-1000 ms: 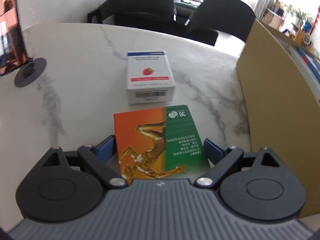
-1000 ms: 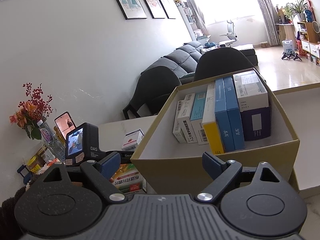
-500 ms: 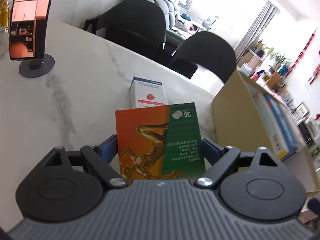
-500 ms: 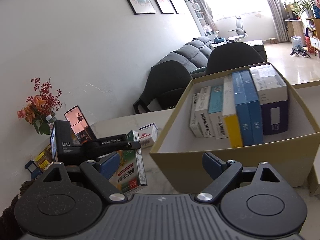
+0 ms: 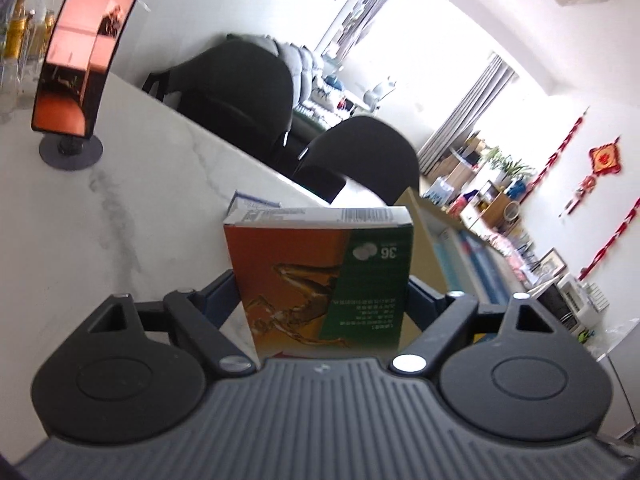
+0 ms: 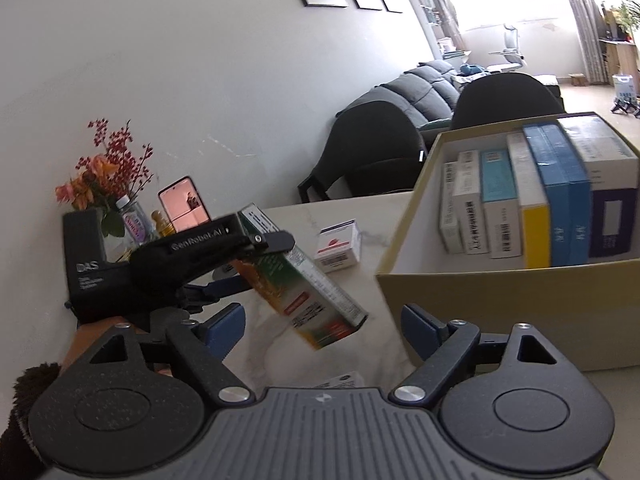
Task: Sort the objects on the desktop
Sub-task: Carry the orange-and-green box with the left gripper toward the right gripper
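Observation:
My left gripper (image 5: pixel 322 296) is shut on an orange-and-green carton (image 5: pixel 320 280) and holds it in the air, clear of the marble table (image 5: pixel 120 208). From the right wrist view the left gripper (image 6: pixel 256 254) grips that carton (image 6: pixel 308 288) tilted, just left of the open cardboard box (image 6: pixel 500 292). Several cartons (image 6: pixel 532 200) stand upright in a row inside the box. A small white carton with a strawberry (image 6: pixel 338 246) lies on the table beyond; in the left wrist view it (image 5: pixel 252 202) is mostly hidden. My right gripper (image 6: pixel 322 324) is open and holds nothing.
A phone on a round stand (image 5: pixel 80 64) stands at the table's far left, beside a vase of flowers (image 6: pixel 104 176) and small bottles. Two black chairs (image 5: pixel 240 92) stand behind the table. A printed paper (image 6: pixel 344 380) lies under my right gripper.
My left gripper has lifted the orange-and-green carton off the table and swung it up and rightward toward the cardboard box. The right gripper stays open and has shifted slightly.

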Demonstrator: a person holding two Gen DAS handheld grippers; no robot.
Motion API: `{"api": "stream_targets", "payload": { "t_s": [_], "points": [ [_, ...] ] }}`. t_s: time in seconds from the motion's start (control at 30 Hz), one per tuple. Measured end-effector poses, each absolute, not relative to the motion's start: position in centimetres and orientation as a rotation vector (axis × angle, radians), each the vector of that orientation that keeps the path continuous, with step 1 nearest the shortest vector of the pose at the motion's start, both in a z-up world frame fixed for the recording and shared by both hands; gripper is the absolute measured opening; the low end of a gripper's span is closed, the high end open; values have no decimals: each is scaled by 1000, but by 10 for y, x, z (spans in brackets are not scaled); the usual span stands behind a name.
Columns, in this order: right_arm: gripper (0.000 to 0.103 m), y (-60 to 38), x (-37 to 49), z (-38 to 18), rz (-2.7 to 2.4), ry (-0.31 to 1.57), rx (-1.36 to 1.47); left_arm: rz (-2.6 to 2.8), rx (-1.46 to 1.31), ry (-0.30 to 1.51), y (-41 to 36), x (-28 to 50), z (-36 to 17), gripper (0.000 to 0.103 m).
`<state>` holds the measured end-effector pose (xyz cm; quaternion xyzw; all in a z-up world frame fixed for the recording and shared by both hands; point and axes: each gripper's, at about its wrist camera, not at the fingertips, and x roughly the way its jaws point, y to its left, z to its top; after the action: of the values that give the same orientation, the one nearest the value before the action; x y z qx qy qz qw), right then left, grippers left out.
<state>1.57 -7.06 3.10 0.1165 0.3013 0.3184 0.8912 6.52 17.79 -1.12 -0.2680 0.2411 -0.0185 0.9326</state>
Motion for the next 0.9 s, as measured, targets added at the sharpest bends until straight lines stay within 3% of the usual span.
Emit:
{"api": "stream_targets", "payload": {
  "t_s": [0.33,0.9],
  "points": [
    [78,-40,16,36,687,601,161,-110,-560,405,175,32,4,86],
    [61,-37,13,48,760,597,126,-212,-587,407,167,25,10,86]
  ]
}}
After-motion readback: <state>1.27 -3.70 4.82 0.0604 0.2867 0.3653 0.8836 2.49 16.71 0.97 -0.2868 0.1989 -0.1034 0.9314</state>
